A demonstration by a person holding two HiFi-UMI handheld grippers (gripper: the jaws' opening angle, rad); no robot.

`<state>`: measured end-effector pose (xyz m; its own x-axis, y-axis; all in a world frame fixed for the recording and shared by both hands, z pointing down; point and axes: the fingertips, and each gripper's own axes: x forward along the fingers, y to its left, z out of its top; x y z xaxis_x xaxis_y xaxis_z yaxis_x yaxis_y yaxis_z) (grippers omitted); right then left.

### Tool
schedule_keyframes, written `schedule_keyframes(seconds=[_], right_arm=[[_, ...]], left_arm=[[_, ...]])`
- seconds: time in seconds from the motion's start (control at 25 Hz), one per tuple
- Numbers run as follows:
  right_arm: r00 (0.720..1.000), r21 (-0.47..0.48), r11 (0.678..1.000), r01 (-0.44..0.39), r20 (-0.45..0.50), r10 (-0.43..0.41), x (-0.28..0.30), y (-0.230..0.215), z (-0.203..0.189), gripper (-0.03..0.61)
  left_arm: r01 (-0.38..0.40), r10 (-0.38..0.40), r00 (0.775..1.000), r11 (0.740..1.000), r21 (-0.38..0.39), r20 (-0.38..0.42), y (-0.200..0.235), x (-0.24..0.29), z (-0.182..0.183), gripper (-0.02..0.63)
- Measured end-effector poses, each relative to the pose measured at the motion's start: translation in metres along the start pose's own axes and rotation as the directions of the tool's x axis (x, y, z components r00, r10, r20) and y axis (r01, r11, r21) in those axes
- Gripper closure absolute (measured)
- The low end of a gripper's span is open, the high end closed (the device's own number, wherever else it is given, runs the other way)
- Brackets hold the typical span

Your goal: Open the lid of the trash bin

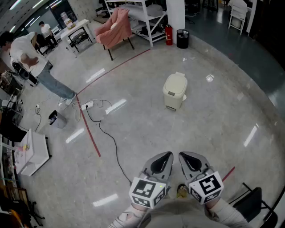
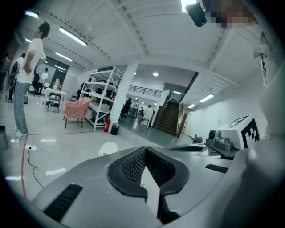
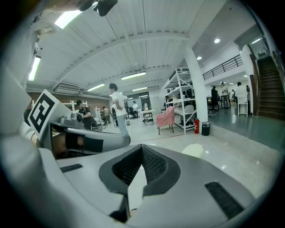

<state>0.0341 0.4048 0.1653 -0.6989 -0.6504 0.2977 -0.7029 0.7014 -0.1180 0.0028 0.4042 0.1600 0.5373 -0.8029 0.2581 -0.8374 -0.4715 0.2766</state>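
**Grippers.** You hold the left gripper [image 1: 164, 158] and the right gripper [image 1: 186, 158] low and close to your body, side by side and nearly touching, noses aimed forward across the floor [image 1: 213, 133]. Each gripper view shows its jaws with the tips closed together and nothing between them (left [image 2: 144, 151], right [image 3: 141, 149]).

**Task item.** The trash bin [image 1: 175, 91] is cream, stands upright on open floor ahead of you and well apart from both grippers, and has its lid down.

**Surroundings.**
- A red tape line [image 1: 89, 129] runs over the floor to the left.
- A black cable [image 1: 111, 142] trails from a power strip [image 1: 87, 105] near the tape.
- Beyond the bin are a pink chair [image 1: 116, 26], a white rack [image 1: 138, 13], a fire extinguisher [image 1: 168, 34] and a small black bin [image 1: 182, 38].
- A person [image 1: 40, 67] stands at the far left.
- A black chair [image 1: 251, 202] sits at your lower right.
- Nothing lies on the floor between the grippers and the trash bin.

**View differences.**
- The left gripper view catches the bin only as a pale shape [image 2: 108, 148] over its own jaw.
- That same view also shows a staircase [image 2: 171, 118], which the head view lacks.
- The right gripper view shows the bin [image 3: 194, 150] to the right of its jaws.
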Motion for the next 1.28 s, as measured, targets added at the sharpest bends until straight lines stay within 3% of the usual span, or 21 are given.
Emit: schedule_keyframes(seconds=[0.2,0.52,1.0,1.28], right_arm=[[1.000,-0.003,1.000,0.003,0.018,-0.003,-0.064,0.010,-0.021,0.580],[0.999,-0.070,0.997,-0.031,0.036,0.033,-0.113,0.012,-0.024,0.580],[0.994,-0.041,0.997,-0.072,0.079,0.075,-0.135,0.010,-0.024,0.580],[0.996,-0.036,0.996,-0.076,0.054,0.077,-0.113,-0.006,-0.025,0.578]], left_arm=[[-0.017,0.017,1.000,1.000,-0.015,0.010,-0.061,-0.026,-0.027,0.609],[-0.044,0.044,0.999,0.999,-0.004,0.018,-0.108,-0.040,-0.038,0.609],[-0.099,0.099,0.995,0.995,-0.004,0.017,-0.128,-0.040,-0.044,0.609],[-0.102,0.102,0.995,0.995,-0.011,-0.013,-0.108,-0.016,-0.041,0.609]])
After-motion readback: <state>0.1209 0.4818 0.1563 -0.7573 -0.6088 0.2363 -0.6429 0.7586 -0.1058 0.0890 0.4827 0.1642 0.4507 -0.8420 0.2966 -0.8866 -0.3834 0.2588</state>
